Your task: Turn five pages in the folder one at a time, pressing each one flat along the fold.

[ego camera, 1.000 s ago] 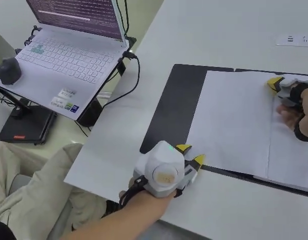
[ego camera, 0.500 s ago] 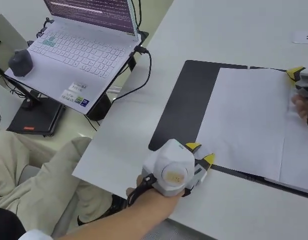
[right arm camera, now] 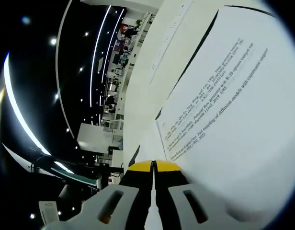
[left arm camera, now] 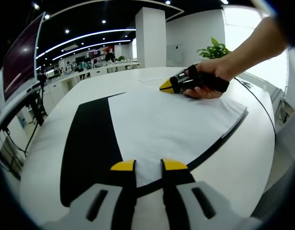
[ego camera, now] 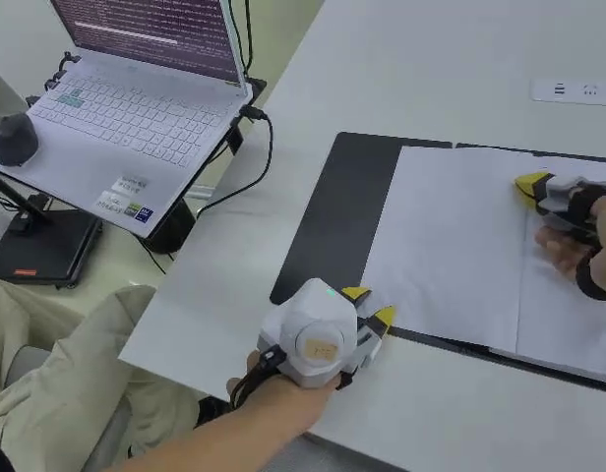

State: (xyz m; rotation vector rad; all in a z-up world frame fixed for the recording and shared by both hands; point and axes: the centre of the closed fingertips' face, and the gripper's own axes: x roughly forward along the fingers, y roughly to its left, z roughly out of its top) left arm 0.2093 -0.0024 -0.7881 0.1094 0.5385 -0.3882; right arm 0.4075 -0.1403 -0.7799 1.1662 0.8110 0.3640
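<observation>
**Q:** Item one, the folder?

**A:** Folder (ego camera: 337,211): black, lying open and flat on a white table (ego camera: 431,69). Its left cover is bare. A white page (ego camera: 451,236) lies over the rest, up to the fold. Its near edge runs close to the table's near edge, and its left edge sits well in from the table's left edge.

**Q:** The grippers?

**A:** Left gripper (ego camera: 371,304): at the folder's near edge, by the page's lower left corner. Its yellow tips stand a little apart, and its own view shows the page edge in the gap between them. Right gripper (ego camera: 532,184): tips pressed together and set down on the paper at the fold, with printed lines just ahead of them in its own view.

**Q:** Open room?

**A:** White tabletop shows beyond the far edge, to the left of the cover, and in a narrow strip along the near side.

**Q:** Other items?

**A:** Socket strip (ego camera: 574,90): on the table past the far edge, apart from the folder. Laptop (ego camera: 136,108): open on a stand to the left, off the table. Cable (ego camera: 254,162): black, looping from the laptop beside the table's left edge. A trousered knee shows at lower left.
</observation>
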